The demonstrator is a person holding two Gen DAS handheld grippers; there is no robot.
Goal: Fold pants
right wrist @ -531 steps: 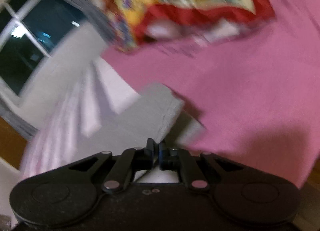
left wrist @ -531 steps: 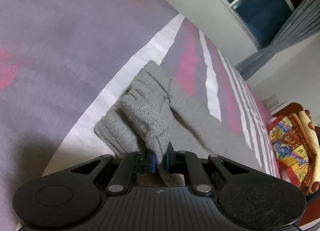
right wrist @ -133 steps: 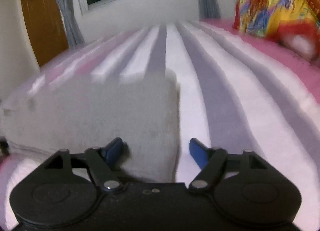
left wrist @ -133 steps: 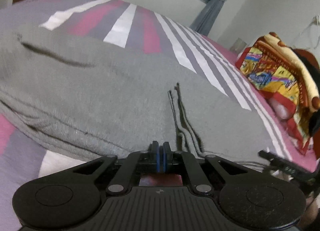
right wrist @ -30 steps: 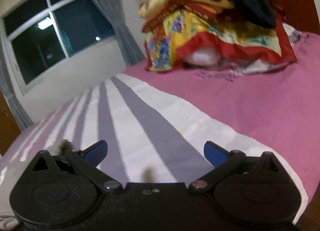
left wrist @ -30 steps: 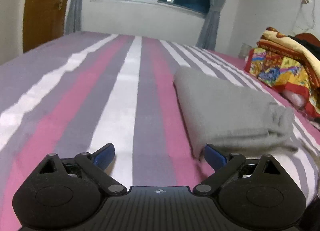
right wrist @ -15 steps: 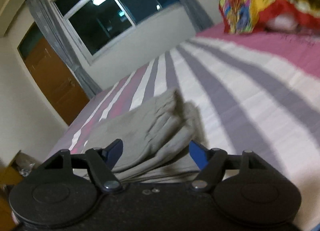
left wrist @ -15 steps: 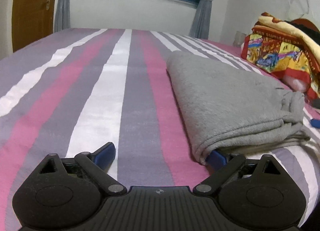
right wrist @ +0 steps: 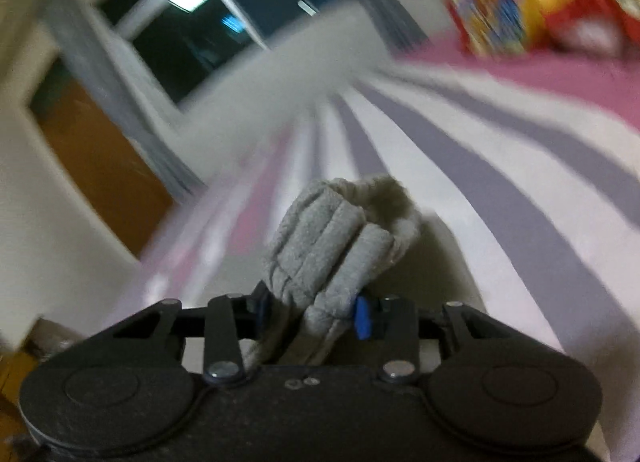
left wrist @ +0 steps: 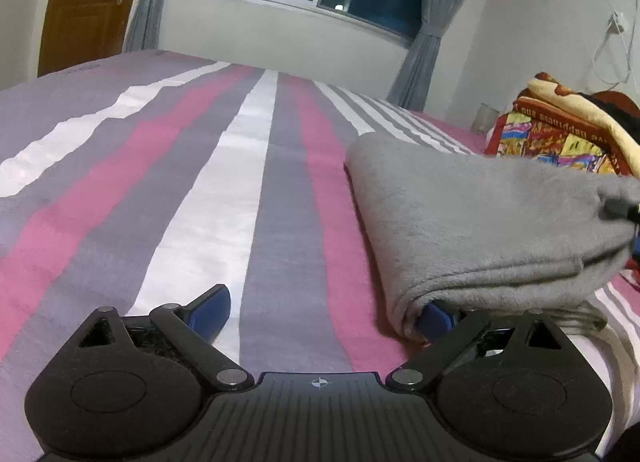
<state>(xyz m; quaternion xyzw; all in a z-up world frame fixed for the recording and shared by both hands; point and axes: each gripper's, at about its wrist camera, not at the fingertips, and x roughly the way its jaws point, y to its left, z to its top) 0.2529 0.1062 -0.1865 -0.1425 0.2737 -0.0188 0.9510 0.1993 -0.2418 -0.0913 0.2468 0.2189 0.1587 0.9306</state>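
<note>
Pants (right wrist: 332,246), grey and folded thick, sit bunched between the right gripper (right wrist: 312,312) as its jaws close on the layered end. The left gripper (left wrist: 322,312) stands wide, its right-hand blue pad tucked under the fold's near corner. Around them spreads the striped bedspread (left wrist: 192,166).

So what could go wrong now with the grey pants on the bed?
The right gripper is closing on a thick bunch of the folded pants; some layers might slip out. The left gripper is wide open, one finger tucked under the pants' corner, so lifting unevenly could undo the fold.
</note>
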